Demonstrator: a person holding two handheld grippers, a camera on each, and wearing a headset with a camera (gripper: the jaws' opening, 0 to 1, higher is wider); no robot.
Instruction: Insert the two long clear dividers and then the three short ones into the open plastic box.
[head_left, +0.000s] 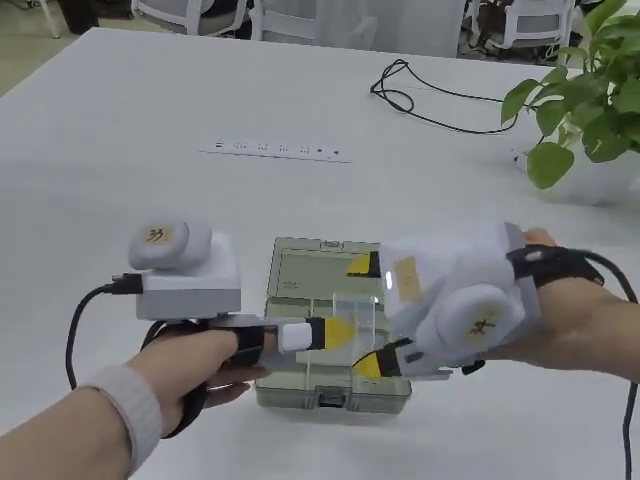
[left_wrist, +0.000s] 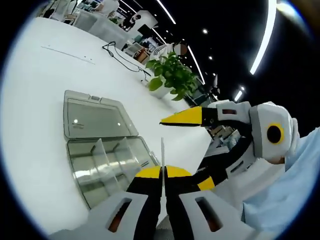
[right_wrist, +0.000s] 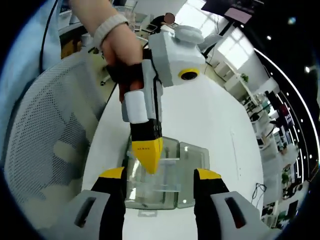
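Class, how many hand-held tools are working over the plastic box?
2. The left tool, shut on a clear divider, reaches over the plastic box from the left; the right tool, open, hovers over it from the right.

Bench: white tabletop (head_left: 150, 110), plain, wide. Near edge, centre: clear plastic box (head_left: 300, 268), lid open & laid back flat toward far side, compartmented base nearer the person. Beyond box, well apart — white power strip (head_left: 275, 150), flat, long axis approx. left-right. Far right: black cable (head_left: 425, 100) in a loose loop. Right edge — white pot (head_left: 590, 182) w/ green plant (head_left: 580, 90).
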